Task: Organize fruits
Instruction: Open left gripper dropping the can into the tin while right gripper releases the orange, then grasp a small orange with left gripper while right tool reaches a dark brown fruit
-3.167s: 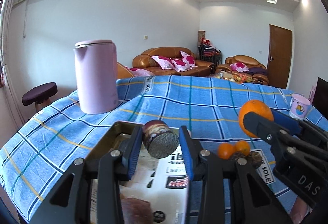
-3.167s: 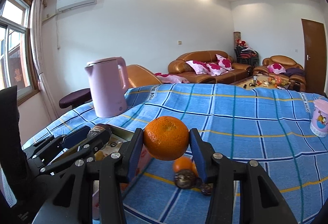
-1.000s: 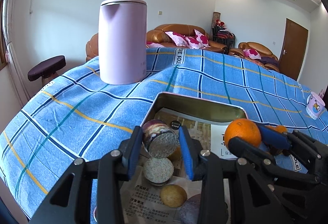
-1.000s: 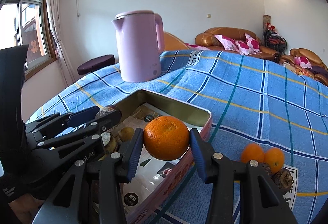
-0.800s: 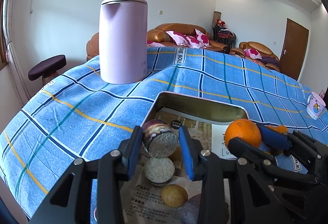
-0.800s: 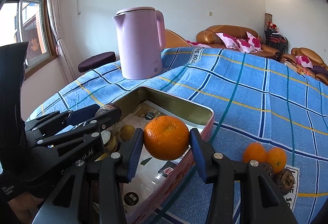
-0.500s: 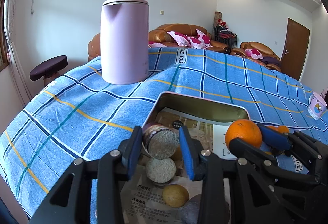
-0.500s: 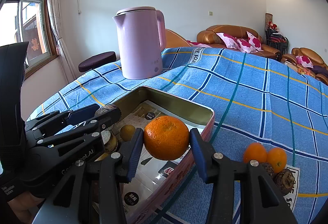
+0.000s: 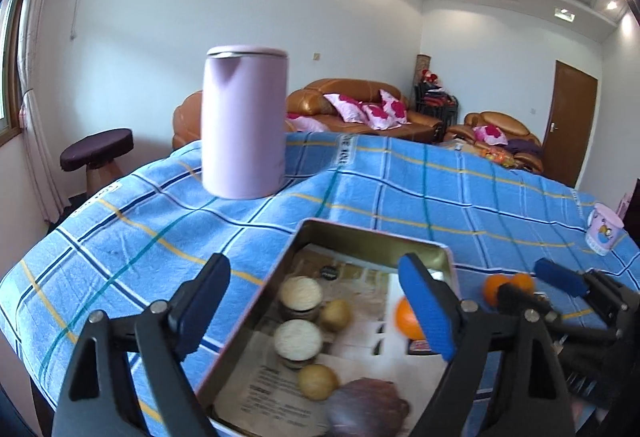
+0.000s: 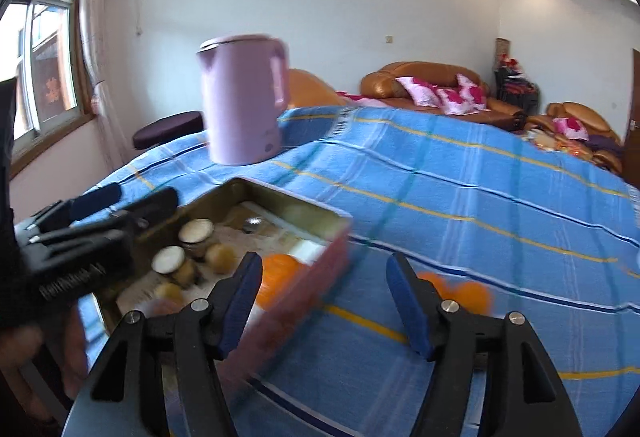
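A metal tin (image 9: pixel 372 239) lined with newspaper sits on the blue plaid tablecloth. In it lie two cut passion-fruit halves (image 9: pixel 301 293), small yellowish fruits (image 9: pixel 318 381), a dark purple fruit (image 9: pixel 366 407) and a large orange (image 9: pixel 404 319). My left gripper (image 9: pixel 316 309) is open and empty above the tin. My right gripper (image 10: pixel 326 301) is open and empty over the tin's (image 10: pixel 336 237) near right wall; the orange (image 10: pixel 280 275) lies just inside it. Two small oranges (image 10: pixel 456 291) sit on the cloth to the right.
A tall lilac kettle (image 9: pixel 244 121) stands on the cloth behind the tin. A small printed cup (image 9: pixel 604 229) stands at the far right of the table. Sofas, a stool (image 9: pixel 98 151) and a door are beyond the table.
Both grippers have opened. The passion-fruit half has dropped from the left gripper into the tin and the large orange from the right gripper into the tin. Both grippers have lifted.
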`<state>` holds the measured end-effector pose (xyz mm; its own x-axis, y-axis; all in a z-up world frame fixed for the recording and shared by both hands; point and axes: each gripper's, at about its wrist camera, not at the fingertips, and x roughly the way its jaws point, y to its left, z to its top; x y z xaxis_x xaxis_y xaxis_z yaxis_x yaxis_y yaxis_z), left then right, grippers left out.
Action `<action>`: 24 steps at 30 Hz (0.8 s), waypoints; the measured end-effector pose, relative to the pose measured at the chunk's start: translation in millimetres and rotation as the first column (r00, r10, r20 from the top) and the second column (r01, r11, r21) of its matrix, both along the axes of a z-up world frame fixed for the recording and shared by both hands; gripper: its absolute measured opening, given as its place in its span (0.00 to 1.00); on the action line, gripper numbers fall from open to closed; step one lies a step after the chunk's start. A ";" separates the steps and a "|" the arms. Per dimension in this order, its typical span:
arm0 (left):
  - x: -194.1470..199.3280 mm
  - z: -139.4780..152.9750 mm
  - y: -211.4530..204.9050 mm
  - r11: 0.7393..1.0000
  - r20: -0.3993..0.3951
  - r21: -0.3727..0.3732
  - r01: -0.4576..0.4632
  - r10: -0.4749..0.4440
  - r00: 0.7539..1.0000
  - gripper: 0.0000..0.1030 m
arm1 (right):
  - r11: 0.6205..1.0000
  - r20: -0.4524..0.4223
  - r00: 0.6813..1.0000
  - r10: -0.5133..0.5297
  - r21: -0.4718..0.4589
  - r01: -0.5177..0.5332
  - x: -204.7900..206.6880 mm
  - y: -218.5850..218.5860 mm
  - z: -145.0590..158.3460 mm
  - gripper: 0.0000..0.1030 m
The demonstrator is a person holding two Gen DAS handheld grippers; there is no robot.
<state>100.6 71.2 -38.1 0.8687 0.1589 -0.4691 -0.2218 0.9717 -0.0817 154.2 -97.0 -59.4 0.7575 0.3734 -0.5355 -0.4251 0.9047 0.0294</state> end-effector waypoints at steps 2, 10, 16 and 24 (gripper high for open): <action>1.1 0.6 -10.4 1.000 -0.002 0.001 0.023 -0.023 1.000 0.86 | 0.998 0.002 0.998 -0.056 -0.004 0.056 1.0 -22.5 3.5 0.64; 6.2 0.3 -52.5 0.994 -0.017 0.009 0.112 -0.112 0.994 0.86 | 0.977 -0.050 0.976 -0.214 -0.027 0.213 10.5 -90.4 -10.3 0.64; 11.8 -2.4 -83.7 0.985 -0.031 0.047 0.169 -0.168 0.985 0.86 | 0.980 -0.072 0.978 -0.197 -0.028 0.195 13.4 -91.1 -14.1 0.64; 21.2 -9.1 -100.0 0.980 -0.059 0.061 0.191 -0.187 0.980 0.86 | 0.991 -0.172 0.976 -0.134 -0.051 0.127 27.2 -81.8 -26.2 0.64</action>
<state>121.8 -28.7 -47.2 0.8604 0.0263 -0.5089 -0.0357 0.9993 -0.0087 181.4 -178.8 -85.6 0.6917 0.2536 -0.6762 -0.2951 0.9538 0.0558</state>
